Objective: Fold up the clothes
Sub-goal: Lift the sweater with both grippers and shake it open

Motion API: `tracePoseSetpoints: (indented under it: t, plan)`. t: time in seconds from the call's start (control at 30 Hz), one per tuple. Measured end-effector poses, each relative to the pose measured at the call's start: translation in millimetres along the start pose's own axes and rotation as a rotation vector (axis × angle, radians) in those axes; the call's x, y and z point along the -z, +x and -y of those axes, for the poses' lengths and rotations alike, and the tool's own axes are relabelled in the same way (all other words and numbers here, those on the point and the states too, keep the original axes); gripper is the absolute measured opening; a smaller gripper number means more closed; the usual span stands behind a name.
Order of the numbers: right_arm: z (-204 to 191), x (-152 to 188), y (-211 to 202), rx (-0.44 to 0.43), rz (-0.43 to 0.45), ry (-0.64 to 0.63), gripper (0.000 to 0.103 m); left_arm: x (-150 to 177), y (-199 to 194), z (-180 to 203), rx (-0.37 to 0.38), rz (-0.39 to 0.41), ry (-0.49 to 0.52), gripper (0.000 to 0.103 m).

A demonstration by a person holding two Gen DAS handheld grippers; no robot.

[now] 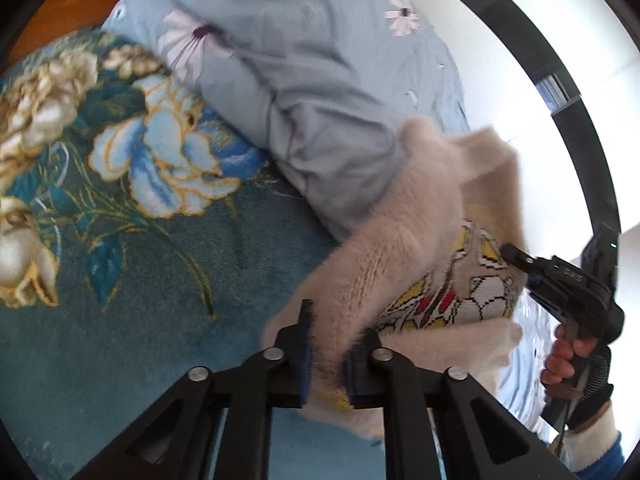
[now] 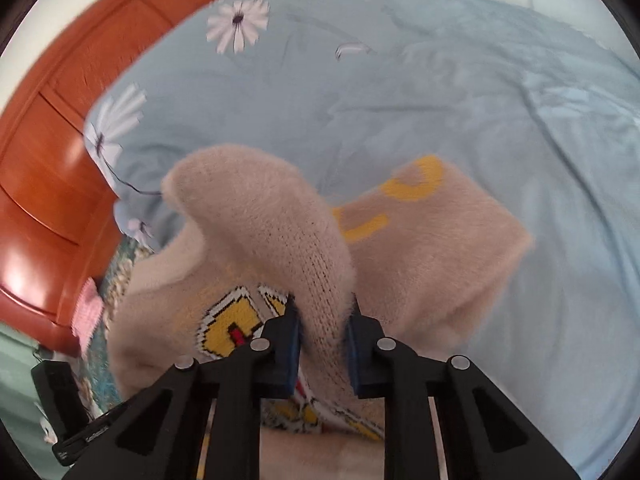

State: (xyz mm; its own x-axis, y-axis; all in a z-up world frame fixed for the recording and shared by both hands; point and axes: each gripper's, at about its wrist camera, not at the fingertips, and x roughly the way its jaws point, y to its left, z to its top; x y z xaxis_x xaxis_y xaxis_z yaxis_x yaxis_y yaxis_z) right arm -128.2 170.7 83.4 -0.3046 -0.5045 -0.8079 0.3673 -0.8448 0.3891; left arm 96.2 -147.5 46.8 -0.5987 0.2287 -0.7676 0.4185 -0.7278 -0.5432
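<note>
A fuzzy beige sweater with a yellow, red and white knitted picture hangs lifted over the bed. My left gripper is shut on a fold of it at the lower middle of the left wrist view. My right gripper is shut on another thick fold of the sweater; in the left wrist view it bites the sweater's right side, held by a gloved hand. Part of the sweater with yellow letters rests on the bed.
A light blue duvet with daisy print covers the bed; a bunched part of it lies beside a teal floral blanket. An orange wooden wardrobe stands on the left. A pink cloth lies near it.
</note>
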Motion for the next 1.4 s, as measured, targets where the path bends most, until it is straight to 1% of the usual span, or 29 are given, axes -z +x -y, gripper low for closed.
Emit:
tracePoseSetpoints:
  t: [0.1,0.17,0.23,0.33,0.43,0.5,0.57,0.6,0.67,0.7,0.87,1.0,1.03,1.07,1.1,1.17,1.2,1.3,1.4]
  plan:
    - [2,20,-51,0.005,0.073,0.031,0.019,5,-25,22,0.022,0.009,0.058,0.01]
    - [2,36,-93,0.013,0.123,0.037,0.019,7,-43,37,0.044,0.025,0.09,0.01]
    - [-2,51,-136,0.036,0.17,0.031,0.019,10,-71,56,0.075,0.059,0.133,0.01]
    - [-8,71,-199,0.063,0.234,0.023,0.019,6,-110,86,0.114,0.112,0.202,0.01]
    - [-21,90,-259,0.079,0.305,0.022,0.019,5,-151,116,0.138,0.171,0.281,0.01]
    - [-33,102,-289,0.085,0.345,0.018,0.019,8,-178,134,0.147,0.21,0.326,0.009]
    - [-46,122,-318,0.082,0.383,0.004,0.019,14,-202,143,0.156,0.239,0.354,0.009]
    - [-50,134,-333,0.079,0.398,-0.006,0.019,19,-215,143,0.16,0.252,0.368,0.009]
    - [-60,152,-346,0.068,0.412,-0.021,0.019,27,-242,144,0.168,0.278,0.396,0.009]
    - [-65,162,-353,0.062,0.418,-0.029,0.019,38,-255,146,0.17,0.291,0.416,0.009]
    - [-90,208,-385,0.035,0.451,-0.068,0.018,69,-296,149,0.156,0.332,0.529,0.009]
    - [-109,245,-411,0.013,0.476,-0.097,0.018,67,-292,164,0.143,0.326,0.587,0.009]
    - [-103,245,-408,0.007,0.472,-0.073,0.018,67,-290,167,0.139,0.324,0.601,0.009]
    - [-97,243,-399,0.006,0.454,-0.046,0.018,63,-281,167,0.125,0.305,0.603,0.009]
    - [-92,240,-391,0.016,0.437,-0.027,0.018,59,-263,167,0.102,0.276,0.604,0.009]
    - [-80,236,-361,0.051,0.387,0.005,0.018,50,-230,160,0.053,0.227,0.604,0.009]
    - [-72,234,-341,0.073,0.359,0.016,0.018,45,-204,154,0.011,0.194,0.604,0.01]
    - [-45,228,-281,0.097,0.277,0.086,0.018,36,-139,138,-0.068,0.11,0.583,0.01]
    - [-19,218,-222,0.149,0.21,0.145,0.018,26,-89,122,-0.108,0.05,0.552,0.01]
